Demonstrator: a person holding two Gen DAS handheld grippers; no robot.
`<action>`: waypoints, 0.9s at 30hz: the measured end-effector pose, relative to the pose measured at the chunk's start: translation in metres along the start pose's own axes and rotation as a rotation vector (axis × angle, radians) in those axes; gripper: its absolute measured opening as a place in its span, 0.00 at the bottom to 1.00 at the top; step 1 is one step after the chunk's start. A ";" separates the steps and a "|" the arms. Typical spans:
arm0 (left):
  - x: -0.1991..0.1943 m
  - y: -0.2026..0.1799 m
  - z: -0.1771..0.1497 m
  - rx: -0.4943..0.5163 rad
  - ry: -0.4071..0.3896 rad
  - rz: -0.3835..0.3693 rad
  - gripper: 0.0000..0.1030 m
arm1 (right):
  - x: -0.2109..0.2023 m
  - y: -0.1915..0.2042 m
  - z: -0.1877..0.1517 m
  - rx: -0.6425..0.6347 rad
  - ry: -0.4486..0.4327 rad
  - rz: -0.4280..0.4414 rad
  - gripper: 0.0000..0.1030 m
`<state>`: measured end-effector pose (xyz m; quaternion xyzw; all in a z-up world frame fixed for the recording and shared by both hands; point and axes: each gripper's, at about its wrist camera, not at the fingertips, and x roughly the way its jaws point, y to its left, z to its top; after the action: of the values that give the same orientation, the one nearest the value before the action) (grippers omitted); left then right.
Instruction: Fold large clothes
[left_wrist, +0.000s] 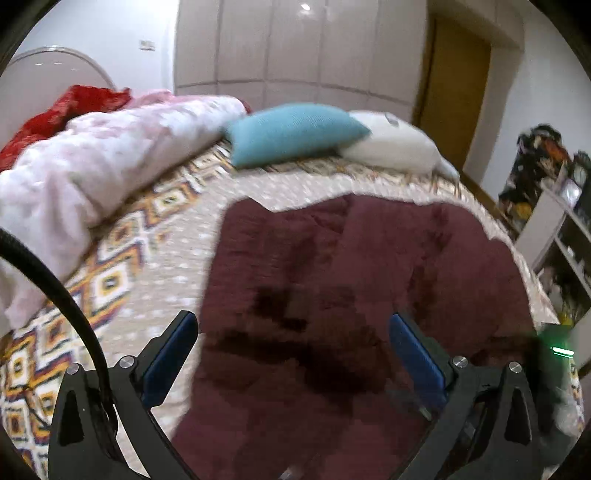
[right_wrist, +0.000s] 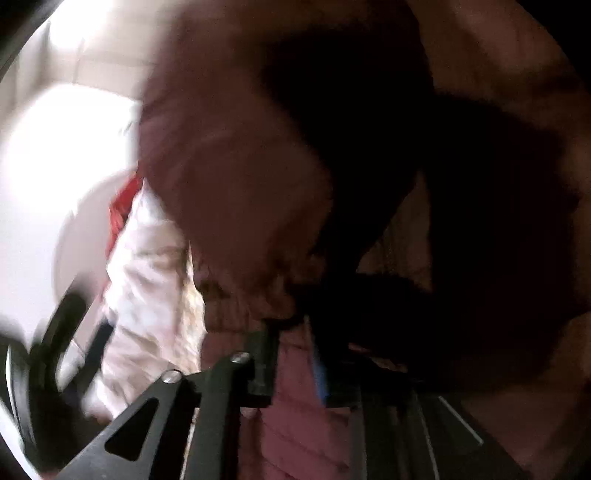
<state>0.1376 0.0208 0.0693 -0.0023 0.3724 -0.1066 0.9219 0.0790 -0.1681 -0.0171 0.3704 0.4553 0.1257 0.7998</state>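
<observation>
While maroon garment (left_wrist: 362, 295) covers patterned bedspread (left_wrist: 122, 258), teal pillow (left_wrist: 295, 133), wardrobe (left_wrist: 295, 44) behind.

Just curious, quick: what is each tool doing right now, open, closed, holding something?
Left tool: open, holding nothing, above the maroon garment.
Right tool: closed on the maroon garment.

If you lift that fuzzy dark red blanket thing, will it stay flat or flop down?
The fuzzy maroon garment probably flops: it drapes in soft folds around the right gripper pinching it. Its plush pile likely grips rather than slips.
</observation>
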 end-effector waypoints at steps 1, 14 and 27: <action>0.010 -0.005 -0.002 0.003 0.012 0.002 1.00 | -0.016 0.004 0.001 -0.044 -0.009 -0.014 0.22; 0.075 -0.016 -0.034 -0.033 0.132 0.028 1.00 | -0.081 0.051 0.135 -0.148 -0.223 0.149 0.24; 0.059 0.012 0.017 -0.109 0.012 -0.057 1.00 | 0.026 -0.079 0.128 -0.003 -0.119 0.039 0.00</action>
<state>0.1930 0.0192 0.0398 -0.0627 0.3829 -0.1124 0.9148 0.1879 -0.2705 -0.0497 0.3849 0.3995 0.1200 0.8233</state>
